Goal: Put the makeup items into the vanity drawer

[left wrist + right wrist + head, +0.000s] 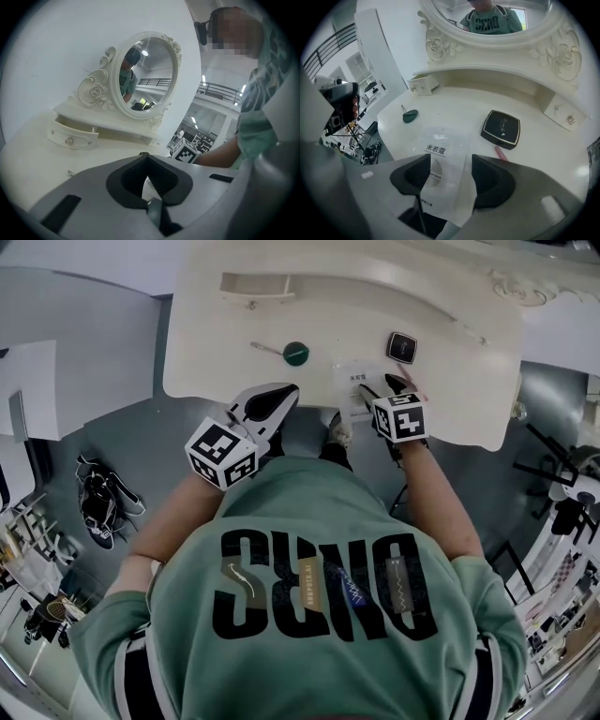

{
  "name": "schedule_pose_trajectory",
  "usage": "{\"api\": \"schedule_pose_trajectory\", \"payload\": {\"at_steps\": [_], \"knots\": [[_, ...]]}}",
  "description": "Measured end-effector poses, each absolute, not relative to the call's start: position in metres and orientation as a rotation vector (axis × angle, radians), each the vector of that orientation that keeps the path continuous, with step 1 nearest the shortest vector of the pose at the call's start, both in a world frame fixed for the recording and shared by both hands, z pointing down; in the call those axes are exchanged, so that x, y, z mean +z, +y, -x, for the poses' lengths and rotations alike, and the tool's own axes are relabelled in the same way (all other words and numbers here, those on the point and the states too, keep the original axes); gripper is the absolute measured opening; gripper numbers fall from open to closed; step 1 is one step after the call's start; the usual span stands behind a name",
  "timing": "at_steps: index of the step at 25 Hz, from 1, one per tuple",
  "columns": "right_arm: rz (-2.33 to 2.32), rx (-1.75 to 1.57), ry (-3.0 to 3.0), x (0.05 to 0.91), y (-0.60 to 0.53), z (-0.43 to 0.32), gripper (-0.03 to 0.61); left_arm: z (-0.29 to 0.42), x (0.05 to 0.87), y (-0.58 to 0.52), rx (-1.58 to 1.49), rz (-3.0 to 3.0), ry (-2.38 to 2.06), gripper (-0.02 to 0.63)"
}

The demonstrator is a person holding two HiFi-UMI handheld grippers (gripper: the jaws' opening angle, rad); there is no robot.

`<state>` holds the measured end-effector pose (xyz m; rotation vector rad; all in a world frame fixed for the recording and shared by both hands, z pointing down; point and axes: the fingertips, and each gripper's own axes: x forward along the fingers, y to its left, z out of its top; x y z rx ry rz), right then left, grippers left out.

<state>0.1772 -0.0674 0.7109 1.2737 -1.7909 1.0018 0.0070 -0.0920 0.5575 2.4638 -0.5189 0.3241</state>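
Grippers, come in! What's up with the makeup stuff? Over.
Left gripper shut, empty. Right gripper open, straddling clear packet. Drawer open, nothing visibly in the way. Over.

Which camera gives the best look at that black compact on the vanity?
The right gripper view: the black compact lies close and whole, lid shut. The head view shows the compact small, from above. The left gripper view misses it.

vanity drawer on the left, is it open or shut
Open: the drawer stands pulled out from the mirror stand, with its hollow inside showing behind the front.
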Motion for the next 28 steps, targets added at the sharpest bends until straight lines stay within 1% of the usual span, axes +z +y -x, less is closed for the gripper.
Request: {"api": "schedule_pose_trajectory", "payload": {"at_steps": [5,8,14,15,16,19,20,24,28], "knots": [[-1.315,1.051,-1.752,0.714,-0.068,-0.187,0.268,-0.005,0.557,-0.093,0.322,-2.459,-0.524,-0.002],[-1.305,0.974,-1.724,0.715,-0.068,-0.19,0.22,-0.004,0.557,-0.095,0.32,-2.457,-0.526,-0.003],[-1.265,0.908,-1.712,0.716,-0.068,-0.189,0.178,-0.005,0.558,-0.094,0.319,-2.449,-0.526,-0.002],[-1.257,0.896,-1.715,0.715,-0.068,-0.188,0.158,-0.005,0.558,-0.094,0.32,-2.448,-0.526,-0.002],[-1.25,0.881,-1.719,0.714,-0.068,-0.186,0.105,-0.005,0.558,-0.094,0.32,-2.447,-0.525,-0.002],[-1.243,0.852,-1.732,0.713,-0.068,-0.182,0.038,-0.007,0.556,-0.094,0.315,-2.446,-0.524,-0.002],[-1.243,0.858,-1.739,0.713,-0.068,-0.183,0.024,-0.007,0.556,-0.094,0.314,-2.447,-0.524,-0.002],[-1.26,0.969,-1.794,0.711,-0.068,-0.184,0.011,-0.006,0.553,-0.096,0.309,-2.451,-0.531,-0.002],[-1.317,1.088,-1.871,0.69,-0.069,-0.185,0.008,-0.005,0.548,-0.099,0.3,-2.456,-0.541,-0.002]]}}
